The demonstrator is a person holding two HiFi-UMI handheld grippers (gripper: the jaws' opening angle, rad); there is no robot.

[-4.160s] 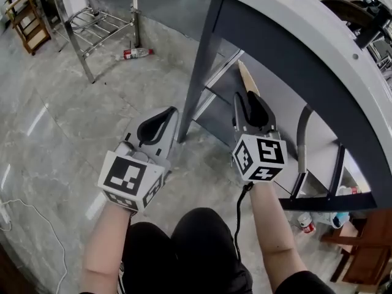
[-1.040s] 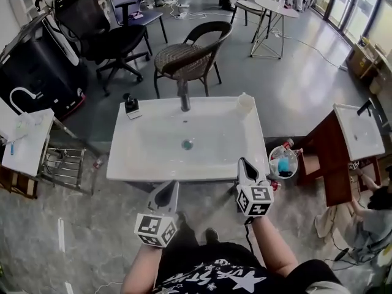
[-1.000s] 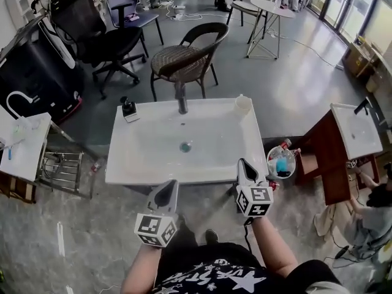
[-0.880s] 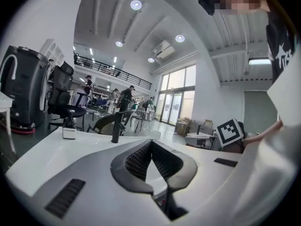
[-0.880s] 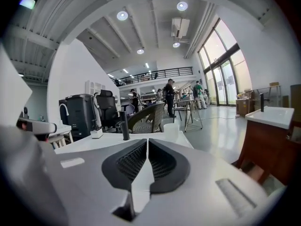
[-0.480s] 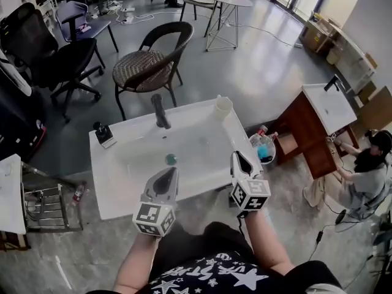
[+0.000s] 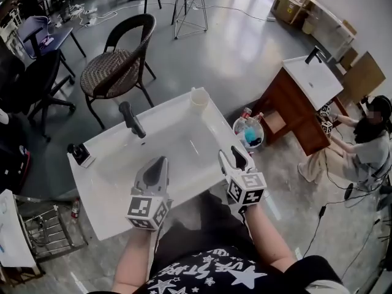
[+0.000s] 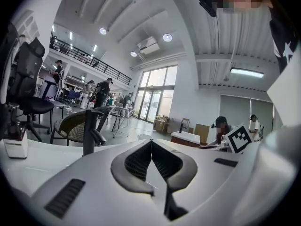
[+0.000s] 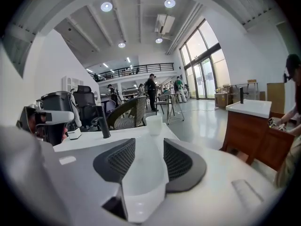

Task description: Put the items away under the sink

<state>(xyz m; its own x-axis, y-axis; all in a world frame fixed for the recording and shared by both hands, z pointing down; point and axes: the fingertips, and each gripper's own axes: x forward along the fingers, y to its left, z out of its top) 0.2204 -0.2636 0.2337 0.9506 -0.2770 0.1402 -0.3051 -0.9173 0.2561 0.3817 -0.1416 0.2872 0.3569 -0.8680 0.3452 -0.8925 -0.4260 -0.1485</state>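
A white sink (image 7: 177,127) stands in front of me with a black faucet (image 7: 131,119), a white cup (image 7: 198,98) at its far right corner and a soap dispenser (image 7: 79,154) at its left. My left gripper (image 7: 160,162) hovers over the sink's near edge, its jaws shut and empty, as the left gripper view (image 8: 151,142) also shows. My right gripper (image 7: 231,154) is at the sink's right front edge. Its jaws have just been opening and stand apart with nothing between them (image 9: 149,142); the cup (image 9: 154,125) lies beyond them.
A clear tub of bottles (image 7: 249,132) sits on the floor right of the sink. Further right are a wooden vanity (image 7: 306,97) and a seated person (image 7: 367,143). A wicker chair (image 7: 116,72) stands behind the sink and a metal rack (image 7: 37,231) to its left.
The head view has swung so the sink now lies slanted. My left gripper has moved forward over the sink's edge. The right jaws, shut a second ago, have parted.
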